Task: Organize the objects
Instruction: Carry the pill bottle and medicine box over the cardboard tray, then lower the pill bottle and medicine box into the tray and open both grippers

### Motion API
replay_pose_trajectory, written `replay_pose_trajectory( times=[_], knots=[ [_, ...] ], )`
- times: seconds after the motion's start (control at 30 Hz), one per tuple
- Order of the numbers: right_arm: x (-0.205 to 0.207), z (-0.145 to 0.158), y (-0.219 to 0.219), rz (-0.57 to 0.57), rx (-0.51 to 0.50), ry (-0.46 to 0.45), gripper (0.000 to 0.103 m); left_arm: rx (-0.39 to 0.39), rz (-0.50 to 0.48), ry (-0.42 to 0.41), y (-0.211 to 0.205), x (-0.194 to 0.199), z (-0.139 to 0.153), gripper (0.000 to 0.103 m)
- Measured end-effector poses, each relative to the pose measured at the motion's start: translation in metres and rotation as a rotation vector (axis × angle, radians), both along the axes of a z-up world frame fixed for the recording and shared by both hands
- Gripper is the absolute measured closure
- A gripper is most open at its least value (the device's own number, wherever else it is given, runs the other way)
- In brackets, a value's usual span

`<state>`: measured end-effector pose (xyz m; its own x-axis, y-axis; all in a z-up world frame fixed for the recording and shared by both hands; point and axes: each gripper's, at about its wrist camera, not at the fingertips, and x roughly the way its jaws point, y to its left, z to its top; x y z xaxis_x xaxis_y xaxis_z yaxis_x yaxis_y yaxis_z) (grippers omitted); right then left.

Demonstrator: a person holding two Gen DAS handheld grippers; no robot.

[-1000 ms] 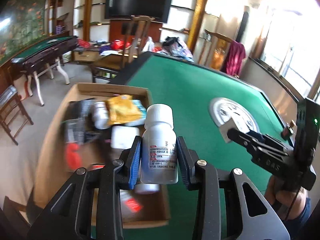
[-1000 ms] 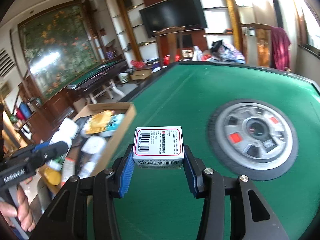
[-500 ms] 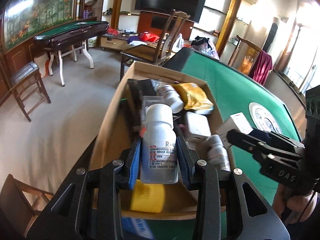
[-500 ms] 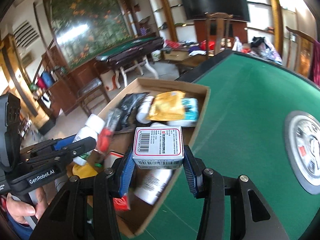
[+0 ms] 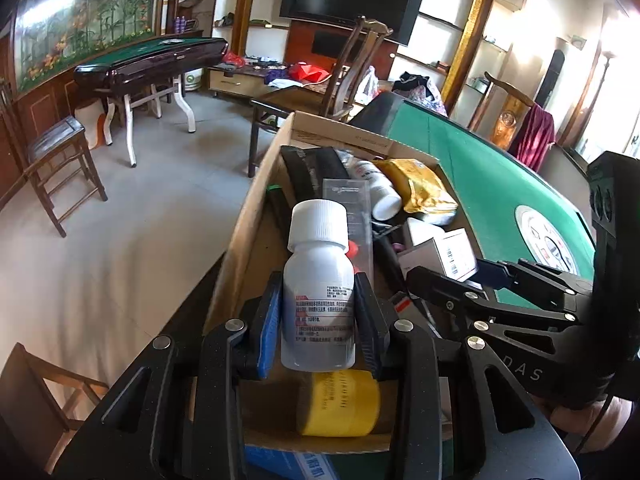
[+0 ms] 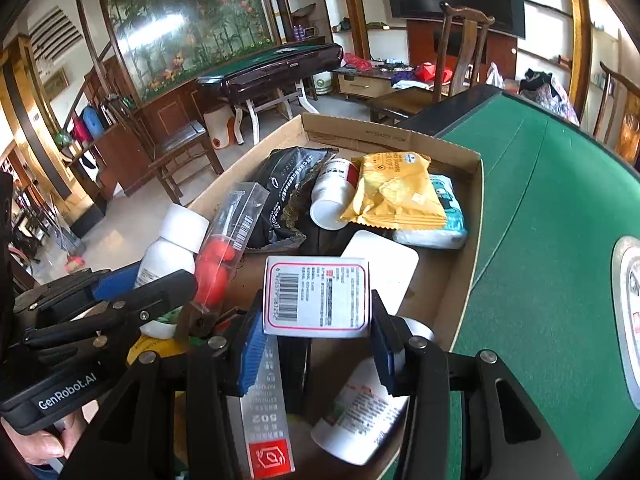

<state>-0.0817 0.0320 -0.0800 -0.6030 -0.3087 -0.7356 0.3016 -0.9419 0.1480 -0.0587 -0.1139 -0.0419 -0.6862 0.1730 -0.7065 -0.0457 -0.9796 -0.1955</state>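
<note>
The left gripper (image 5: 318, 320) squeezes a white bottle (image 5: 319, 288), and the right gripper (image 6: 316, 332) squeezes a small box (image 6: 317, 297) (both held above the cardboard box (image 6: 466, 240)). Next, I think, lower and let go.

My left gripper (image 5: 316, 316) is squeezing a smooth white plastic bottle (image 5: 318, 280) with a ribbed cap; my right gripper (image 6: 316, 340) is pinching a glossy paper carton (image 6: 317, 296). Below, matt brown cardboard box (image 6: 384, 136) is resting on green felt table (image 6: 552, 208).
</note>
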Motion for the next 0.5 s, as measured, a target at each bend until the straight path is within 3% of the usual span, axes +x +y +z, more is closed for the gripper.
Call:
replay_pose_trajectory(
  times=[0.5],
  knots=[
    [0.006,-0.002,-0.02,0.062,0.087,0.033,0.057,-0.057,0.003,0.013,-0.005,0.0,-0.004,0.069]
  ],
)
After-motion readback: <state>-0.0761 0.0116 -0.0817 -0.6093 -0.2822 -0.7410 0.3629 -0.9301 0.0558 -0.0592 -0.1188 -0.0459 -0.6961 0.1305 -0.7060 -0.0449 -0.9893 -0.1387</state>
